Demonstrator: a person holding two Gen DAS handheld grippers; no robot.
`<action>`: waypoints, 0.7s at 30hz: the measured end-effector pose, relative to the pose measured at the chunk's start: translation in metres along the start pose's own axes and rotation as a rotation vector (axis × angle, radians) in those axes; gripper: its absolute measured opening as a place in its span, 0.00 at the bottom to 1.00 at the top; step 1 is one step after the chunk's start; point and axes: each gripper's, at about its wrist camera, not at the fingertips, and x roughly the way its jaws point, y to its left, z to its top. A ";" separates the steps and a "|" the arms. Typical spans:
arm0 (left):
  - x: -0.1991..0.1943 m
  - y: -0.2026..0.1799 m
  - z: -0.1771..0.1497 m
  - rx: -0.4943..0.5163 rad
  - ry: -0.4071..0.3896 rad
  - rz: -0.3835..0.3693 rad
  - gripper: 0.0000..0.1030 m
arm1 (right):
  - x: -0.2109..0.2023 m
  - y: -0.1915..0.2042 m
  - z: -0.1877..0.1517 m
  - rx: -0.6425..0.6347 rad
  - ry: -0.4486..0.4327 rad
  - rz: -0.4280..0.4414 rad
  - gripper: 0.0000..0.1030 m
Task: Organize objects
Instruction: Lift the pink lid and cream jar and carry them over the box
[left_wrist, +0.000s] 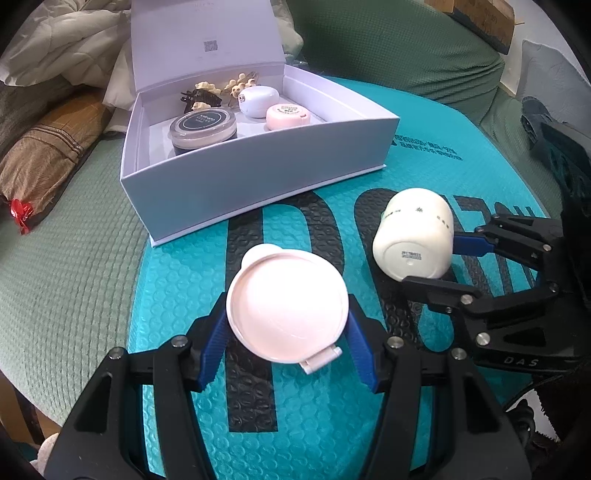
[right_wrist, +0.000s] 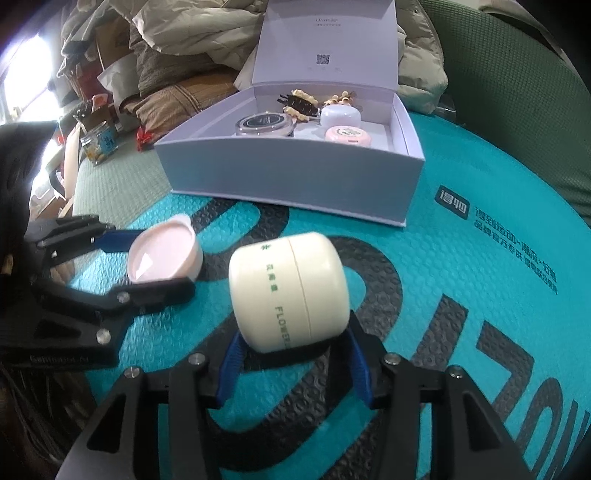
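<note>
A round pink case (left_wrist: 287, 308) is clamped between the blue pads of the left tool (left_wrist: 288, 332), its jaws closed onto the case's sides and its flat face turned up toward the camera. In the left wrist view the right tool (left_wrist: 439, 264) is seen at 3 o'clock, closed around a cream jar (left_wrist: 413, 236) that is held on its side with the base facing out. In the right wrist view the same cream jar (right_wrist: 290, 291), printed with green lettering, is gripped by the right tool (right_wrist: 291, 350), and the pink case (right_wrist: 164, 249) held by the left tool (right_wrist: 147, 258) is seen at 9 o'clock.

Both items are held just above a teal bubble mailer (left_wrist: 184, 295) with large black letters. At 12 o'clock an open white box (left_wrist: 255, 173) is set on the mailer's far edge, its lid upright. Inside it are seen a black-lidded jar (left_wrist: 203, 127), a small pink case (left_wrist: 287, 116), a white case (left_wrist: 258, 99) and dark hair clips (left_wrist: 201, 98).
</note>
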 end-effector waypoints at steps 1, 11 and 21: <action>0.000 0.000 0.000 0.001 -0.005 -0.003 0.55 | 0.001 0.000 0.002 0.000 -0.002 0.004 0.50; 0.008 -0.007 0.005 0.051 -0.021 -0.041 0.72 | 0.012 0.001 0.017 -0.036 -0.016 0.000 0.55; 0.004 0.004 0.007 0.027 -0.055 -0.034 0.55 | 0.021 0.003 0.030 -0.037 -0.035 0.047 0.49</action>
